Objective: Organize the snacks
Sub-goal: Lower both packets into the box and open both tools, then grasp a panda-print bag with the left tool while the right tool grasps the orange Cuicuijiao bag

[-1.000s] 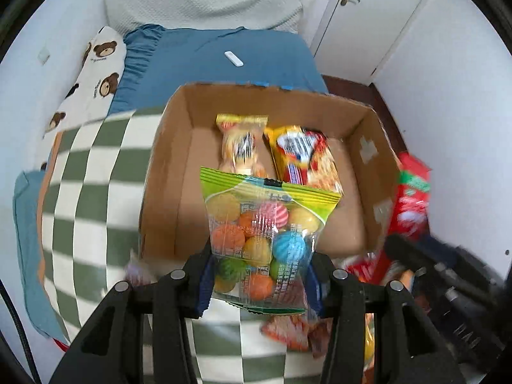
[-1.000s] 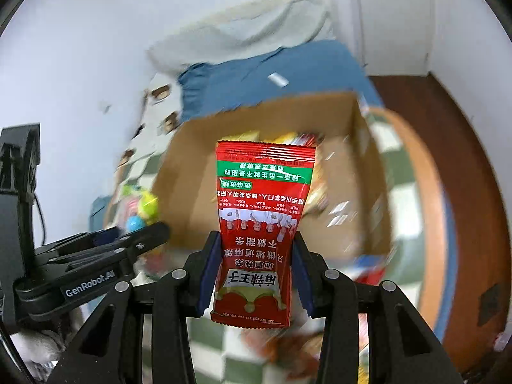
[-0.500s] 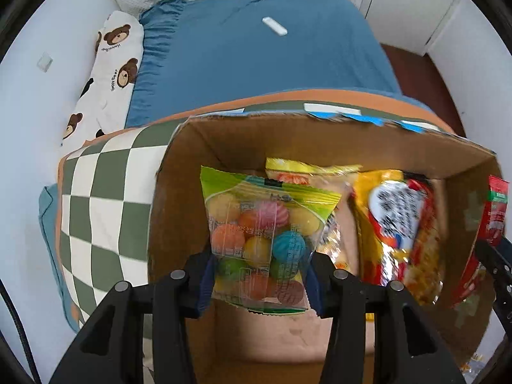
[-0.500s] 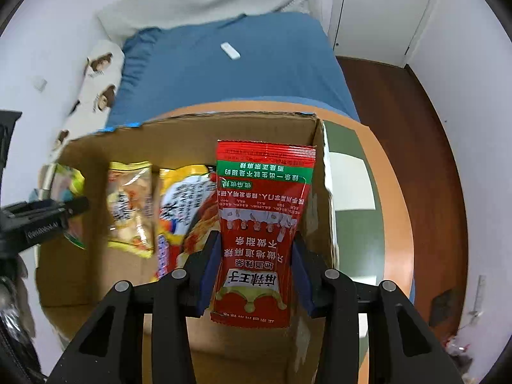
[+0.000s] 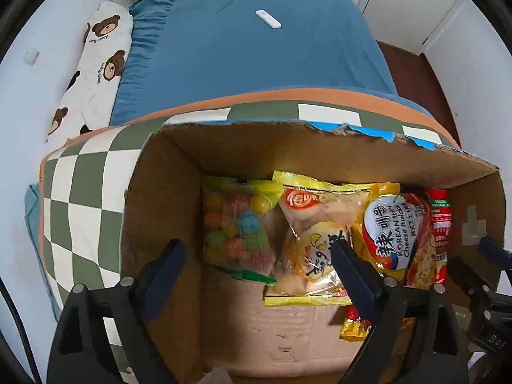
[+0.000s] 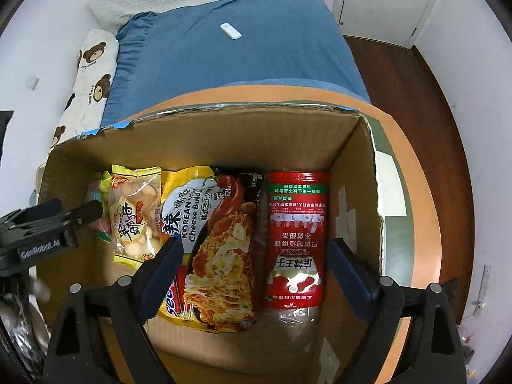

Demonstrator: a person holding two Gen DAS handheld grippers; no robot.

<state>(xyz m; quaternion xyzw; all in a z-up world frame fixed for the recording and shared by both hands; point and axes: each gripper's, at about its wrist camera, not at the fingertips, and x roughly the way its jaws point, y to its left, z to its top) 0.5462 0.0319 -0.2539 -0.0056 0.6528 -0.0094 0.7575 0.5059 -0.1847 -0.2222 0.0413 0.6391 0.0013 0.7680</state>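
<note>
Both tools hang over the cardboard box [image 5: 166, 198], pointing down into it. The left tool [image 5: 256, 257] has just been opening its jaws, and now they stand wide apart with nothing pinched; the bag of colored candy balls [image 5: 236, 224] lies loose on the box floor below, by the left wall. The right tool [image 6: 256, 256] has just been opening too, and it is also wide apart; the red packet [image 6: 296, 240] lies flat under it, by the right wall. Between them sit a yellow snack bag [image 5: 315, 233] and a noodle pack [image 6: 220, 243], side by side. What could go wrong now? The left tool's right finger [image 5: 348, 272] hangs right over the yellow snack bag (very near it), so lifting out at a slant could hook the bag and drag it up. The right tool sits close to the box wall, so a sideways pull could bump the box and slide it on the checked desk [image 5: 80, 192]. The two tools are also near each other and could knock together.
</note>
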